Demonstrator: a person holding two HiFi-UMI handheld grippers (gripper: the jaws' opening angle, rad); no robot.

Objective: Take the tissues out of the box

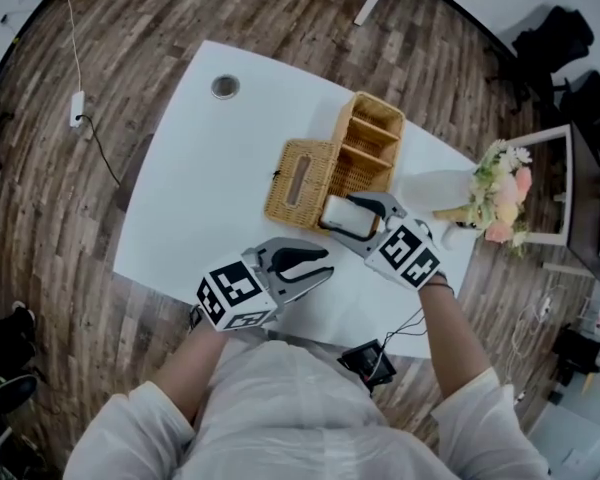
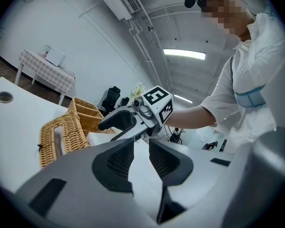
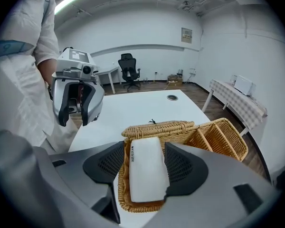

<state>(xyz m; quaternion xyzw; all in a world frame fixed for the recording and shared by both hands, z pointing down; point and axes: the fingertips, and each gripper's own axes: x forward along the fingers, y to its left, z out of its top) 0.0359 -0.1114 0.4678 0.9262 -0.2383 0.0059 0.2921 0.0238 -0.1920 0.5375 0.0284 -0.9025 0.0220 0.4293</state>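
A woven tissue box (image 1: 300, 183) lies on the white table (image 1: 200, 178), and its near end is open. A white tissue pack (image 1: 338, 211) sticks out of that end. My right gripper (image 1: 348, 220) straddles the pack. In the right gripper view the pack (image 3: 146, 175) rests on the wicker tray (image 3: 133, 204) between the jaws of my right gripper (image 3: 145, 164). There is a thin gap at the left pad, so the jaws stand open. My left gripper (image 1: 318, 264) hovers over bare table near the front edge, open and empty. Its pads (image 2: 118, 163) have nothing between them.
A woven organiser (image 1: 372, 143) with compartments stands against the box's far side. A vase of flowers (image 1: 500, 196) is at the table's right edge, and a round cable grommet (image 1: 225, 87) at the far left. A black device (image 1: 365, 360) with a cable hangs by the front edge.
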